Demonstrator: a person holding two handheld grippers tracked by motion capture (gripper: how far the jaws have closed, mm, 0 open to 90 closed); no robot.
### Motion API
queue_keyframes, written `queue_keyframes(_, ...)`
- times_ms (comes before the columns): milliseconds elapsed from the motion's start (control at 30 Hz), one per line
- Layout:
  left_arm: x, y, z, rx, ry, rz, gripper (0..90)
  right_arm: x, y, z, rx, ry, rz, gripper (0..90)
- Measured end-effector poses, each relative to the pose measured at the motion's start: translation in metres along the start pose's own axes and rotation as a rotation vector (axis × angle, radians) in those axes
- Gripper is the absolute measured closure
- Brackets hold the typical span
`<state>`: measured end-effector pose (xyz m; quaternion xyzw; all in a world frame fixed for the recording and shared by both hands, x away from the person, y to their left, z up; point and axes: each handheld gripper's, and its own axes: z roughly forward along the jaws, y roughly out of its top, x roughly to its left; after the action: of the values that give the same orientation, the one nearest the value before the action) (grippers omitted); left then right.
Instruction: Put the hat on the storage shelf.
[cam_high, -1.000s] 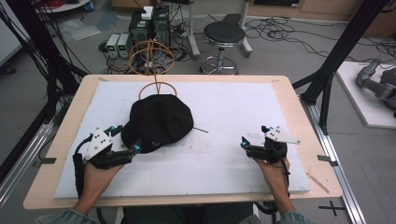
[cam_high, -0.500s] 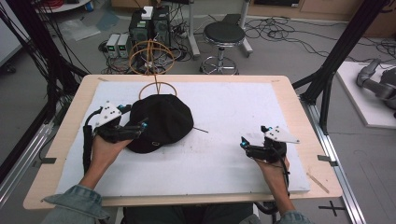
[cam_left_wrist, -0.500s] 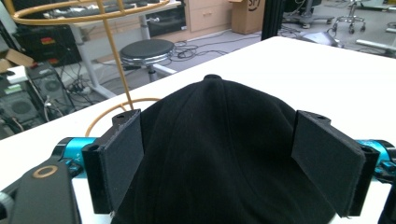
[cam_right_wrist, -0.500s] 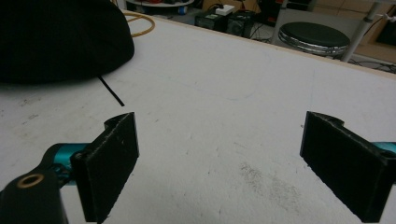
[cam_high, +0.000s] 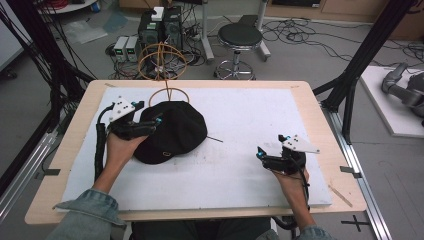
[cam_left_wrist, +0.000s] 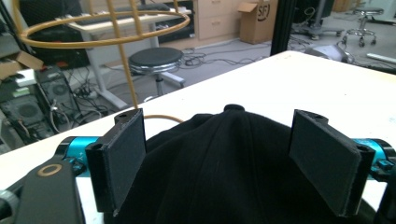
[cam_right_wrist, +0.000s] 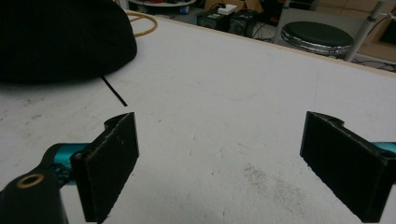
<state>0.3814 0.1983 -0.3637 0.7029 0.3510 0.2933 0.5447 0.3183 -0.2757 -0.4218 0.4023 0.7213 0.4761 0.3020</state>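
Black cap (cam_high: 172, 132) lies on the white tabletop (cam_high: 250, 120), left of centre, toward the far side. Left claw (cam_high: 150, 124) sits over the cap's left edge, jaws spread wide; in the left gripper view the cap's crown (cam_left_wrist: 224, 154) rises between the two pads, not pinched. Right claw (cam_high: 261, 155) rests near the right near part of the tabletop, well apart from the cap, jaws wide, nothing between them, bare tabletop under them. Thin black stick (cam_high: 215, 139) lies just right of the cap. Orange wire stand (cam_high: 162, 62) at the far edge, its ring base just behind the cap. Cardboard box (cam_left_wrist: 254, 21) in the background reads "SF". Small mark on the cap, unreadable.
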Motion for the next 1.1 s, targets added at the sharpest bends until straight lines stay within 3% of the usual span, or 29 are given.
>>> queue_keyframes(67,-0.001,0.001,0.009,0.026,-0.021,-0.004,19.1,-0.001,0.000,0.000,-0.003,-0.003,-0.006,11.3)
queue_keyframes(233,-0.005,0.002,0.027,0.050,-0.029,0.021,19.4,0.000,0.000,-0.001,-0.005,-0.002,0.003,11.3)
queue_keyframes(333,-0.004,0.004,0.034,0.083,-0.002,0.074,20.0,0.000,0.000,-0.001,-0.007,0.001,0.005,11.3)
queue_keyframes(500,0.006,0.003,0.041,0.130,-0.019,0.056,23.6,-0.001,0.000,-0.001,-0.007,0.005,-0.005,11.3)
queue_keyframes(600,0.010,-0.002,0.045,0.188,-0.015,0.060,23.8,0.000,0.000,-0.001,-0.002,0.008,-0.003,11.3)
queue_keyframes(667,0.009,-0.002,0.046,0.193,-0.016,0.060,25.1,0.000,0.000,-0.001,-0.002,0.008,-0.001,11.3)
queue_keyframes(800,0.009,-0.003,0.047,0.216,-0.019,0.068,35.5,-0.001,0.000,-0.001,-0.006,0.007,-0.003,11.3)
queue_keyframes(867,0.009,-0.003,0.046,0.224,-0.030,0.068,50.0,0.000,0.000,-0.001,0.001,0.008,0.007,11.3)
queue_keyframes(900,0.009,-0.002,0.045,0.229,-0.042,0.075,50.0,0.000,0.000,-0.001,0.001,0.008,0.007,11.3)
queue_keyframes(933,0.008,-0.002,0.045,0.236,-0.054,0.090,61.6,0.000,0.000,-0.001,-0.004,0.005,0.007,11.3)
queue_keyframes(1000,0.008,-0.002,0.045,0.237,-0.061,0.091,70.2,0.000,0.000,-0.001,0.000,0.007,0.011,11.3)
queue_keyframes(1100,0.006,-0.002,0.044,0.245,-0.072,0.088,75.1,-0.001,0.000,0.000,0.001,0.008,0.008,11.3)
